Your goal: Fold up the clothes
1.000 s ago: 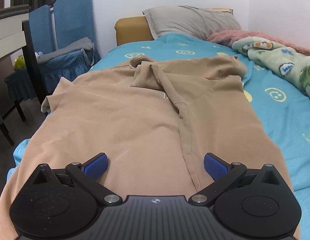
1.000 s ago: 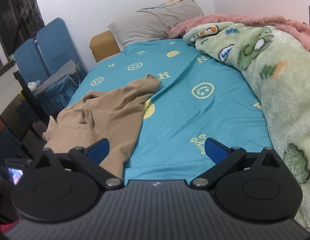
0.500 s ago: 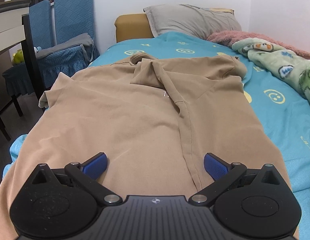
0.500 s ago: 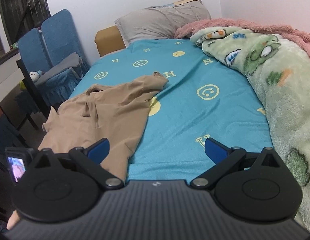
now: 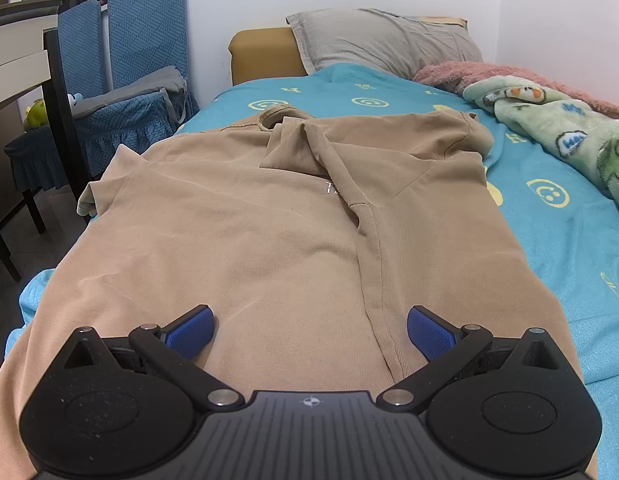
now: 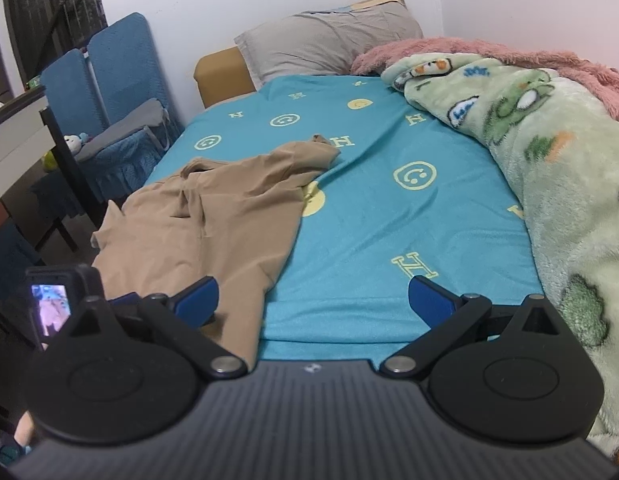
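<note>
Shirt (image 5: 269,240) nearer; print "7" partly readable.

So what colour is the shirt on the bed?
The shirt is plain tan, a light brown, lying on the turquoise bed sheet. The left wrist view shows it best.

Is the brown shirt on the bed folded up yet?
Not yet. The tan cotton shirt lies mostly spread out, only one sleeve flopped across it.

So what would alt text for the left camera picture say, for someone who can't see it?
A tan shirt lies spread, slightly rumpled, on a bed with a turquoise smiley-print sheet. The left tool is open just above the shirt's near end. A grey pillow sits at the head; blue chairs stand to the left.
</note>
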Demonstrator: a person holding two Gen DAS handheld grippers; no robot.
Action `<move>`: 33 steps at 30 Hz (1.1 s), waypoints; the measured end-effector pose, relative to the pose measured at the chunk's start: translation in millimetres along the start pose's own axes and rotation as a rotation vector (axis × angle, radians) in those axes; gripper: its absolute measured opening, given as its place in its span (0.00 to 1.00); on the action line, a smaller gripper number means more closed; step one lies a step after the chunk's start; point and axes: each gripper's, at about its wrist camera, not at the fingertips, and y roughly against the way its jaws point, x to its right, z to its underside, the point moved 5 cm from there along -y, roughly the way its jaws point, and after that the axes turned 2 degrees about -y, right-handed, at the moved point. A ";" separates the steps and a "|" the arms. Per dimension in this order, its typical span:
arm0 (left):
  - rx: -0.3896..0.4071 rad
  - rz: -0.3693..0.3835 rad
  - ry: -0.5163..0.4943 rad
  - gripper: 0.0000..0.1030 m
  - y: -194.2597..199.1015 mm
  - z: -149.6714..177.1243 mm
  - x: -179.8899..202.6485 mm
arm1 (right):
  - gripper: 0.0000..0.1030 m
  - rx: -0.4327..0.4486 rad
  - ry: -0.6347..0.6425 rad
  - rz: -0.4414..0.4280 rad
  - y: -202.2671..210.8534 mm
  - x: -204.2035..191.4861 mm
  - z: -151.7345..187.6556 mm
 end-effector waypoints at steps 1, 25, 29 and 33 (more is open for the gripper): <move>0.000 0.001 0.000 1.00 0.1 0.0 0.0 | 1.00 0.001 0.003 -0.004 0.5 -1.9 -0.1; 0.000 0.000 0.000 1.00 0.0 0.1 0.0 | 1.00 0.085 -0.109 -0.088 38.1 0.0 -7.4; -0.002 -0.009 -0.008 1.00 -0.4 0.2 1.5 | 1.00 0.095 -0.115 -0.098 39.3 -0.1 -7.9; -0.001 0.002 0.006 1.00 -0.5 0.6 -0.9 | 1.00 0.086 -0.115 -0.095 33.1 -0.3 -5.8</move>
